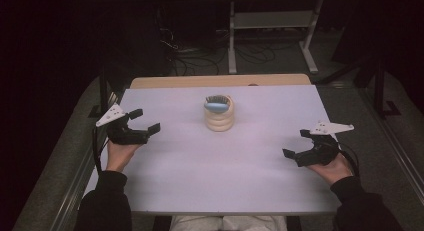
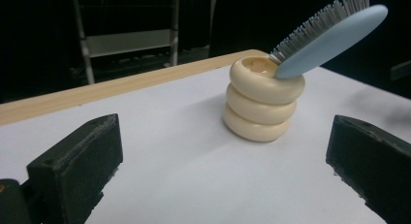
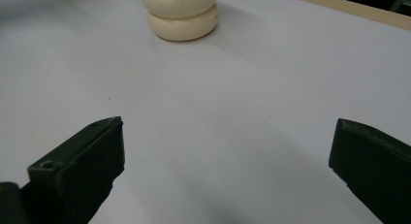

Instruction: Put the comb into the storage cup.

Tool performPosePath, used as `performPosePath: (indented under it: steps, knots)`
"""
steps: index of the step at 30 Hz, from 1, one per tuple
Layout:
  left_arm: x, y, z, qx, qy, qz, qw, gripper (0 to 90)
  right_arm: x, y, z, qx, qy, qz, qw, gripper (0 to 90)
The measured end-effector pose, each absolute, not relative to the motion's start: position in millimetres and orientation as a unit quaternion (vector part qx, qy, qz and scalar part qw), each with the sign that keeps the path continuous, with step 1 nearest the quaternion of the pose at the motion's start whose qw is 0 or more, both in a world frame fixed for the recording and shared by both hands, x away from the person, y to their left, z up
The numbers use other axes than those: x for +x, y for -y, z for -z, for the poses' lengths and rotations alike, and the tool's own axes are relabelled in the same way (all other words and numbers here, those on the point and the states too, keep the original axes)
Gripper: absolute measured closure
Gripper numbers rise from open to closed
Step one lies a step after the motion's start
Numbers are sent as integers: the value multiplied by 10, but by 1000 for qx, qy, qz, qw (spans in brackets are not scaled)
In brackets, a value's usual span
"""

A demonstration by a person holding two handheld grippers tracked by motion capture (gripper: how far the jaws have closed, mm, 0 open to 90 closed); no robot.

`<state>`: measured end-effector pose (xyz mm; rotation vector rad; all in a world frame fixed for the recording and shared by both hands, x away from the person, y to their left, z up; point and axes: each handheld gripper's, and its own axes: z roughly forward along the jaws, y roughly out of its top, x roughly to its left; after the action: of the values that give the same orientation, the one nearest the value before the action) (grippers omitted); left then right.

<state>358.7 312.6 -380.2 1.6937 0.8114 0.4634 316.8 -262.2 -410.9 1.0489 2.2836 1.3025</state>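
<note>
Cream ringed holder [image 1: 219, 119] stands upright near the middle of the white desk [image 1: 220, 176], toward the far edge. A blue hairbrush [image 1: 217, 106] sits in its top opening, handle down inside, head leaning out over the rim with bristles facing up and back (left gripper view shows the tilt clearly: brush [image 2: 329, 37] rests against the lip of the holder [image 2: 261, 100]). The lean looks like plain gravity: the opening is wider than the handle, so the brush settles against one side.

Left tool [image 1: 142, 122] hovers at the left side of the desk, jaws spread wide, nothing between them. Right tool [image 1: 297, 144] hovers at the right side, jaws likewise spread and bare. Both are well apart from the holder, roughly mirrored either side of it and angled inward.

Right gripper view: lower rings of the holder [image 3: 181, 13] at top, bare desk between the jaws.

Judgement: a ready stance, with no contact made yet. Likely one tool steadies the holder while the other takes the brush.
</note>
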Motion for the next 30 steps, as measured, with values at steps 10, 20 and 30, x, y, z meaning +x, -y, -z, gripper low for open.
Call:
performPosePath:
  steps: [10, 20, 30]
  knots:
    - [3426, -3285, 3847, 712, -349, -204, 574, 0, 3166, 2626, 4108, 366, -797, -455, 155, 0]
    - [3267, -3347, 3944, 717, -359, -203, 562, 0, 3167, 2629, 4108, 367, -796, -456, 155, 0]
    - [3188, -3359, 3975, 725, -364, -206, 547, 0, 3169, 2632, 4117, 369, -797, -454, 151, 0]
